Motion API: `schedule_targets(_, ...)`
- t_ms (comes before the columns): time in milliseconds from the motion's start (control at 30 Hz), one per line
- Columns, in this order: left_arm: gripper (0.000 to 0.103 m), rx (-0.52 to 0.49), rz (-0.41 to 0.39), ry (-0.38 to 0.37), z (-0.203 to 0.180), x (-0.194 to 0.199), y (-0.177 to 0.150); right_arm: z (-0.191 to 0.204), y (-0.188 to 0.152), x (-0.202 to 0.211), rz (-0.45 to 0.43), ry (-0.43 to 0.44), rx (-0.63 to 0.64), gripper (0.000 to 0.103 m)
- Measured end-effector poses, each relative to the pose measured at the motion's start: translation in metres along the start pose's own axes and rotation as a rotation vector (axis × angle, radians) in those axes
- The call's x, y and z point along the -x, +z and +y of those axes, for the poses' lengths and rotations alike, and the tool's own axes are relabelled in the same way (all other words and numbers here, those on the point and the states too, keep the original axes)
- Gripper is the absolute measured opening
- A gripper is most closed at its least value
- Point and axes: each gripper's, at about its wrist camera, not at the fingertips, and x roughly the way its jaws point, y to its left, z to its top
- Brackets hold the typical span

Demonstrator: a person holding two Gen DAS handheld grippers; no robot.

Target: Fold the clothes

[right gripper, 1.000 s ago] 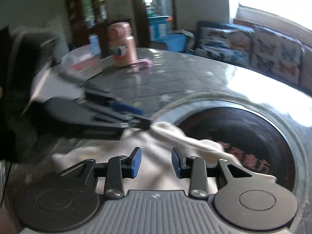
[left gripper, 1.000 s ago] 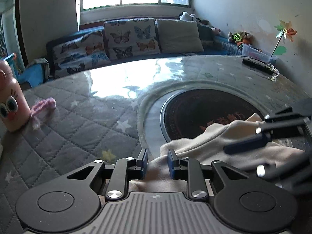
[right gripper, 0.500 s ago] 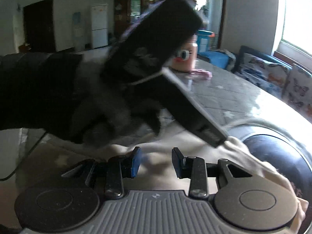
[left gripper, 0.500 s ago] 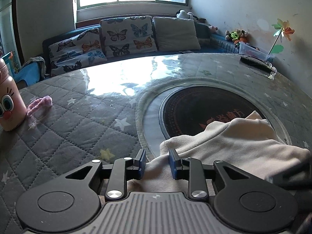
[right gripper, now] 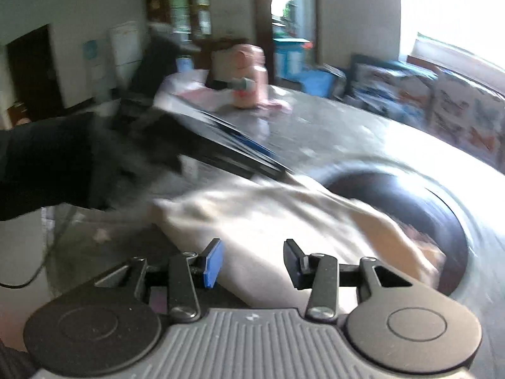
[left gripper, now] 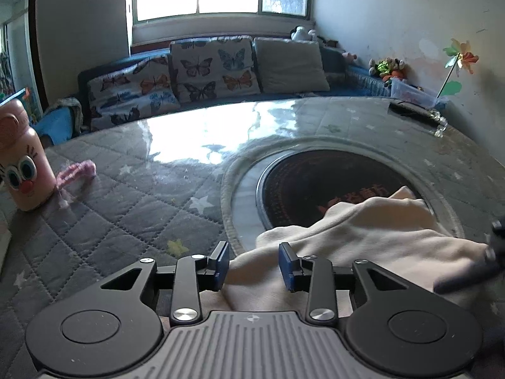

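Note:
A cream garment point(left gripper: 372, 230) lies bunched on the round table, partly over the dark centre disc point(left gripper: 322, 180). My left gripper point(left gripper: 254, 263) is open just above the garment's near edge, with cloth showing between the jaws. My right gripper point(right gripper: 251, 263) is open over the same garment point(right gripper: 268, 218), holding nothing. The left gripper shows blurred in the right wrist view point(right gripper: 221, 148), its tips at the garment's far edge. The right gripper shows as a dark blur in the left wrist view point(left gripper: 473, 271).
The table has a grey quilted cover point(left gripper: 104, 208). A pink cartoon bottle point(left gripper: 23, 161) and a pink fuzzy strip point(left gripper: 77, 173) stand at the left. A sofa with butterfly cushions point(left gripper: 205, 69) is behind. A pinwheel point(left gripper: 459, 60) is at the right wall.
Both grippers' jaws have opened wider. The right gripper swung, its view is now blurred. The garment has stayed in about the same place.

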Motion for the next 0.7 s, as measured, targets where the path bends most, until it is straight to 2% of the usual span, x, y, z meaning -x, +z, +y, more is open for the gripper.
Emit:
schedule_targets(167, 0.038, -0.044, -0.035, -0.006, -0.017, 0.024, -0.006, -0.034, -0.025, 0.014, 0.051, -0.035, -0.112, 0.043)
schedule_targets(333, 0.038, -0.069, -0.049, -0.055, -0.042, 0.035, -0.011, -0.059, -0.021, 0.039, 0.0, -0.02, -0.205, 0.043)
schedule_targets(400, 0.038, -0.095, -0.053, -0.083, -0.057, 0.035, -0.012, -0.074, -0.017, 0.041, -0.02, -0.055, -0.237, 0.042)
schedule_targets(533, 0.038, -0.123, -0.056, -0.151, -0.087, 0.03, -0.013, -0.108, -0.012, 0.033, -0.018, -0.111, -0.341, 0.037)
schedule_targets(700, 0.037, -0.158, -0.036, -0.221, -0.119, 0.016, -0.015, -0.13, -0.016, 0.013, 0.003, -0.144, -0.384, 0.03)
